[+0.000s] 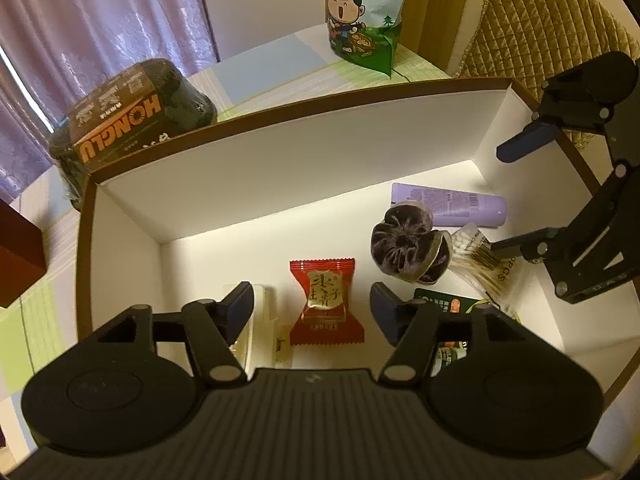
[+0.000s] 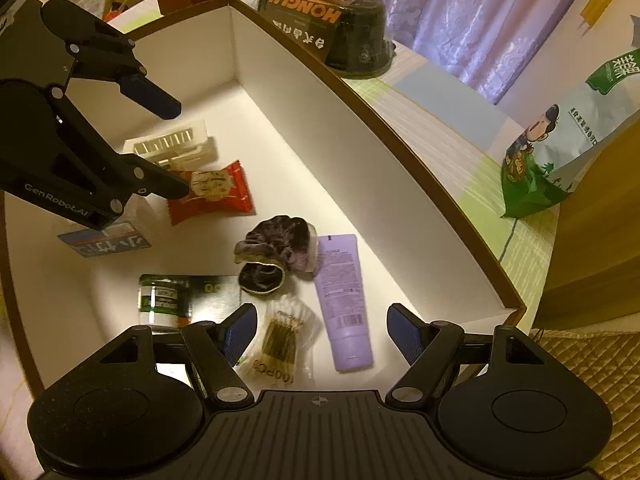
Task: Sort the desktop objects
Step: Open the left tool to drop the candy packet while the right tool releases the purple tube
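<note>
Closest to my left wrist camera, the left gripper (image 1: 312,312) hangs over the white-lined cardboard box with a brown rim (image 1: 280,176), its blue-padded fingers spread wide and holding nothing. Directly between those fingers, on the box floor, lies a red crimped-edge candy wrapper (image 1: 325,300). Just left of it sits a cream plastic slotted holder (image 2: 176,145). I note the right gripper (image 2: 320,330) likewise spread open and empty, hovering above a clear packet of cotton swabs (image 2: 280,344) and a lilac squeeze tube (image 2: 345,300) lying flat near the box's right wall. A dark purple velvet scrunchie (image 2: 276,252) rests touching the tube's upper end. A green-and-black battery pack (image 2: 184,296) lies left of the swabs, and a blue printed card (image 2: 104,242) lies beneath the left gripper's body. Outside the box, on the pastel checked tablecloth (image 2: 440,120), stand a black instant-noodle bowl labelled HONGLU (image 1: 128,120) and a green cartoon-printed snack bag (image 1: 366,12).
</note>
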{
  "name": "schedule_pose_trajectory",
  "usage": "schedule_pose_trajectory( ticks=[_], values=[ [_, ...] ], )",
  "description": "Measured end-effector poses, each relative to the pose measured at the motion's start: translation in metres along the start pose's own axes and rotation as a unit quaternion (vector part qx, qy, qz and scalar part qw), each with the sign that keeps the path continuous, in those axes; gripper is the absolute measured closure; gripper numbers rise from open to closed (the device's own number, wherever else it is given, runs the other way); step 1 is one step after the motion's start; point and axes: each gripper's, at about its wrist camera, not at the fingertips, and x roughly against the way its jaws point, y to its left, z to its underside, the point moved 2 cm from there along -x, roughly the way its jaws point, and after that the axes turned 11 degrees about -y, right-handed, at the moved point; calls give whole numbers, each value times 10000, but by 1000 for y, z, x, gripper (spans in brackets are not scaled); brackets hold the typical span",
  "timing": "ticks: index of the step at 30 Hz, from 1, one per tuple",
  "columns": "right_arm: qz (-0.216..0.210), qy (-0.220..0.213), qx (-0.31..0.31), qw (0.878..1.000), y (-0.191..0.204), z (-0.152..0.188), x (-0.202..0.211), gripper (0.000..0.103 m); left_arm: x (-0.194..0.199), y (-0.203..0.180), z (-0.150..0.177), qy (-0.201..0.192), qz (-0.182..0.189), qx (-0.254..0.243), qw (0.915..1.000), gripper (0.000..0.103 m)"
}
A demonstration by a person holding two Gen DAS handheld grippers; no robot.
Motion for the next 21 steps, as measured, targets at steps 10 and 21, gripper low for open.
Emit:
schedule_pose_trajectory(
  ticks=[10,21],
  values=[
    [67,-203,-28,9998,15,5,16,5,20,-6,1,-81,-169,-111,9998,22],
    [209,-376,-127,9990,34,12,44,5,51,-16,3,-235,-328,-201,9990,15]
  ],
)
